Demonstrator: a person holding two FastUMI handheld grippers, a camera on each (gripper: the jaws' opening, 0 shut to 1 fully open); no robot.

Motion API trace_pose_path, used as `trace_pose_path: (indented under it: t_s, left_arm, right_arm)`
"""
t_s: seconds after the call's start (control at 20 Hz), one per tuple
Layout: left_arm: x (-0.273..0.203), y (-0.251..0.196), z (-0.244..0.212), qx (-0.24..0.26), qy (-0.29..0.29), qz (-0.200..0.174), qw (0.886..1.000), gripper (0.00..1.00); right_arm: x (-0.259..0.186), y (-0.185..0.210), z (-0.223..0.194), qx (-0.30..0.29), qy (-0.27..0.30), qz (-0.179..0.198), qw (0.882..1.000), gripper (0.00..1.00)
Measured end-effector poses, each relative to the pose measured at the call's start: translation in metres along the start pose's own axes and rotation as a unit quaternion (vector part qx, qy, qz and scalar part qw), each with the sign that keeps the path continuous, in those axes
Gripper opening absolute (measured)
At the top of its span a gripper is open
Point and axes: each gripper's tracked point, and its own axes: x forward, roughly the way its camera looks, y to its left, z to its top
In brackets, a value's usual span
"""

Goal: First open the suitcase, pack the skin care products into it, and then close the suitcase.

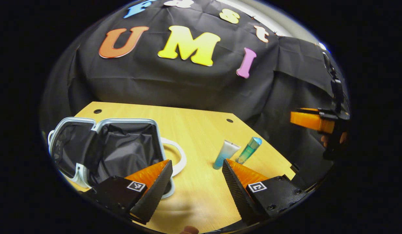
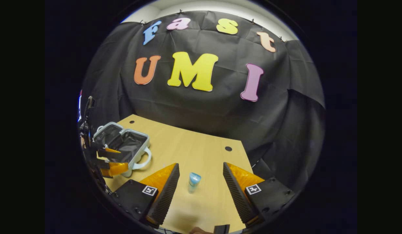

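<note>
The small suitcase (image 1: 106, 146) lies open at the table's left, with a silvery rim, black lining and a white handle (image 1: 179, 157). Two skin care products lie right of it: a white-to-blue tube (image 1: 225, 154) and a teal bottle (image 1: 249, 149). My left gripper (image 1: 196, 175) is open and holds nothing, one finger over the suitcase's near corner. My right gripper (image 2: 201, 175) is open above the table edge, and a blue-capped product (image 2: 194, 181) lies on the wood between its fingers, untouched. In the right gripper view the suitcase (image 2: 123, 143) sits far left with the left gripper (image 2: 123, 160) beside it.
The wooden table (image 1: 194, 130) has two small dark holes near its back edge and a cut corner at the right. Black cloth hangs behind and to the right. The right gripper (image 1: 297, 118) hovers off the table's right side, held by a hand.
</note>
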Motion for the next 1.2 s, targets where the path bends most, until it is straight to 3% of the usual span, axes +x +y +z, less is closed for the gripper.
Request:
trace_pose_path:
  t_s: [0.25,0.6,0.85,0.9,0.95,1.15,1.2]
  left_arm:
    - [0.061,-0.038,-0.032,0.053,0.032,-0.018,0.998,0.98]
    - [0.130,-0.063,-0.054,0.054,0.069,-0.025,0.996,0.98]
    - [0.159,-0.060,-0.060,0.054,0.086,-0.001,0.995,0.93]
    - [0.163,-0.061,-0.062,0.050,0.091,0.002,0.995,0.98]
    - [0.165,-0.060,-0.063,0.050,0.091,0.008,0.995,0.84]
    - [0.172,-0.067,-0.063,0.043,0.088,-0.001,0.995,0.65]
    - [0.164,-0.074,-0.062,0.033,0.093,-0.016,0.995,0.52]
  right_arm:
    - [0.009,-0.034,-0.026,-0.010,0.025,-0.003,1.000,0.80]
    - [0.020,-0.077,-0.050,-0.013,0.048,-0.015,0.999,0.79]
    - [0.023,-0.094,-0.070,-0.007,0.069,-0.025,0.997,0.80]
    - [0.023,-0.096,-0.073,-0.005,0.072,-0.026,0.997,0.80]
    - [0.024,-0.097,-0.075,-0.003,0.075,-0.027,0.997,0.80]
    - [0.026,-0.093,-0.082,0.005,0.084,-0.024,0.996,0.80]
    - [0.027,-0.087,-0.084,0.006,0.085,-0.016,0.996,0.80]
